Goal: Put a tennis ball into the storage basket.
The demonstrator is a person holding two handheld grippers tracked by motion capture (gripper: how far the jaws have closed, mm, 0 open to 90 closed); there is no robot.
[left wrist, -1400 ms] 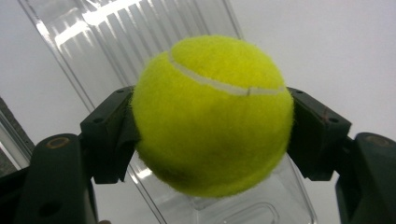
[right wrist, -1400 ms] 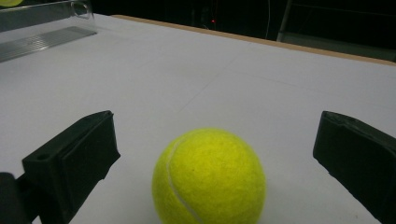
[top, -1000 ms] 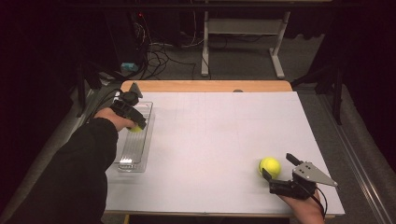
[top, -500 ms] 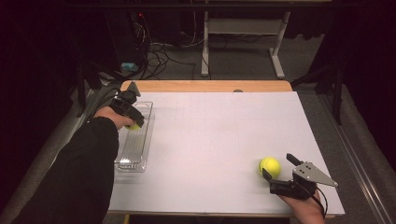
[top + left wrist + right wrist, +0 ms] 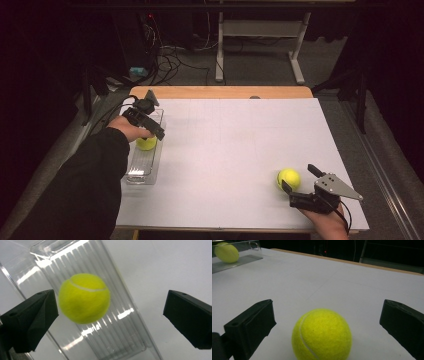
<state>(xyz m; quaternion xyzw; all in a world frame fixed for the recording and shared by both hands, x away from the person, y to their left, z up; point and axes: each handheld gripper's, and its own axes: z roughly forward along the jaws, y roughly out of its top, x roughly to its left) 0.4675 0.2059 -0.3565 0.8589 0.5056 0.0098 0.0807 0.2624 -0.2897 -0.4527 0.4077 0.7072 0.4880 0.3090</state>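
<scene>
A fuzzy yellow-green tennis ball (image 5: 84,298) with a pale curved seam is sitting over the ribbed floor of a clear plastic rectangular tray (image 5: 117,322) at the left of the white surface (image 5: 235,145). The left claw (image 5: 150,131) has just been opening and is standing wide, no longer pressing on the ball (slightly blurred). From above, hand and claw are covering part of this ball. A second yellow-green tennis ball (image 5: 322,334), cut off below, is lying between the wide-open right claw (image 5: 300,181).

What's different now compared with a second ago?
The left claw has just been opening over the clear tray and has let go of its tennis ball, which sits free between the jaws. The right claw and the other tennis ball stayed put.
</scene>
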